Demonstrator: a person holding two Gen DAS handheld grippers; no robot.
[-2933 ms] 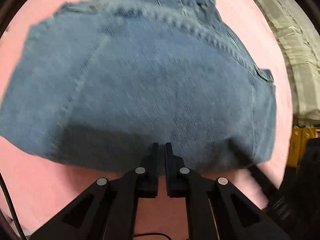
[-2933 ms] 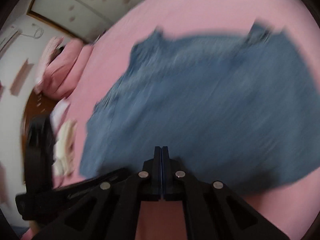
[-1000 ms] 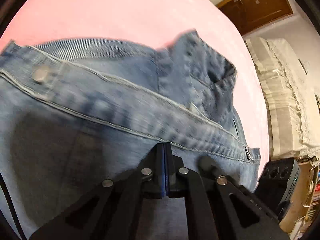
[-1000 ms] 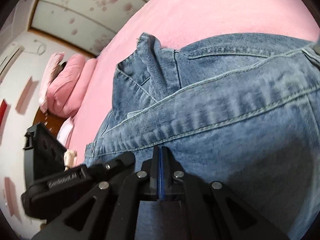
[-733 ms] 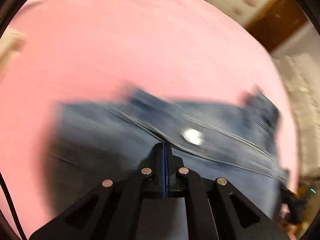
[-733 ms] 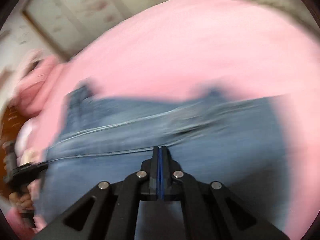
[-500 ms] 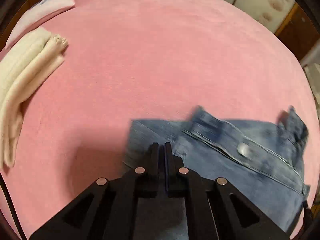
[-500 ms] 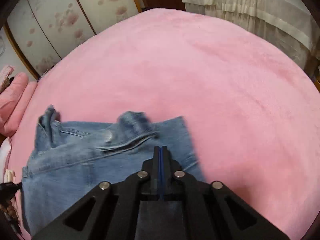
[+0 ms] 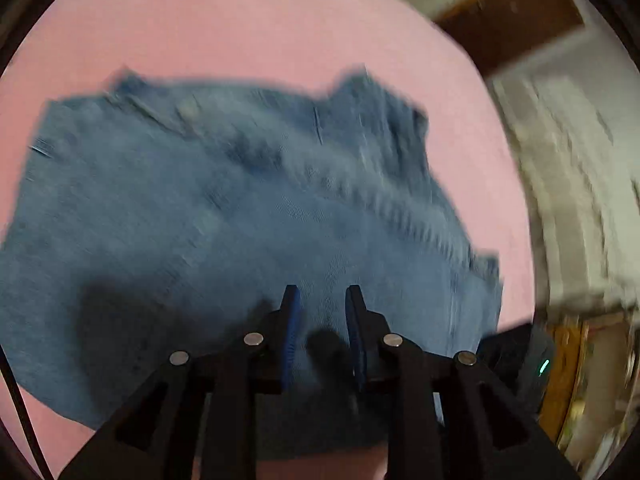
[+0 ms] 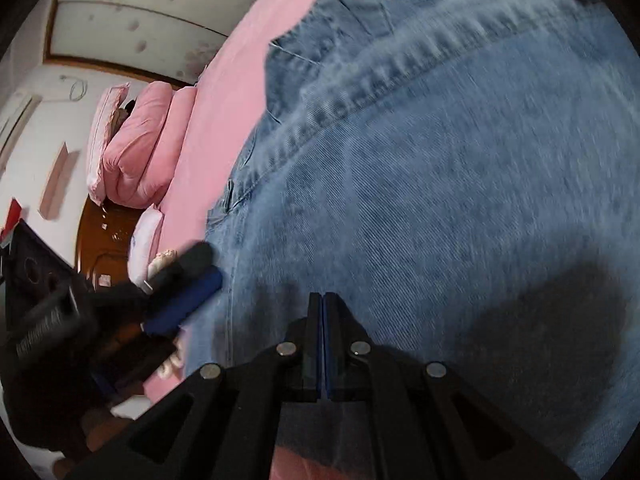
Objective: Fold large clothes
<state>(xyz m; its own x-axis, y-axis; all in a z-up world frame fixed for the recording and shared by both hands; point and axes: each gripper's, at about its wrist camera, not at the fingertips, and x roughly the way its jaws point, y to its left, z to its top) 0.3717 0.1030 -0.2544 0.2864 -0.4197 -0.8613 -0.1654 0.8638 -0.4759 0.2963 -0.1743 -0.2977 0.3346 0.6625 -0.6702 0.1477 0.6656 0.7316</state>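
A blue denim garment [image 9: 248, 216] lies folded on the pink bed [image 9: 240, 28], its thick stitched seam running across the top layer; the picture is blurred by motion. My left gripper [image 9: 322, 296] hovers over the garment's near part. Its jaws are opening, and between the blue pads I see only the denim lying below, nothing gripped. In the right wrist view the denim [image 10: 440, 184] fills most of the frame. My right gripper [image 10: 323, 298] is shut above it, pads together with no cloth between them. The left gripper [image 10: 196, 276] shows at the garment's left edge.
Pink pillows [image 10: 136, 148] are stacked at the head of the bed against a wooden headboard [image 10: 100, 236]. A pale lace cover [image 9: 568, 184] hangs at the right of the bed, with a dark wooden door [image 9: 516, 16] behind. Bare pink bedding lies beyond the garment.
Half a second ago both grippers were shut at the garment's far corners, facing bare bed. Both have since drawn back over the denim, and the left jaws have parted.
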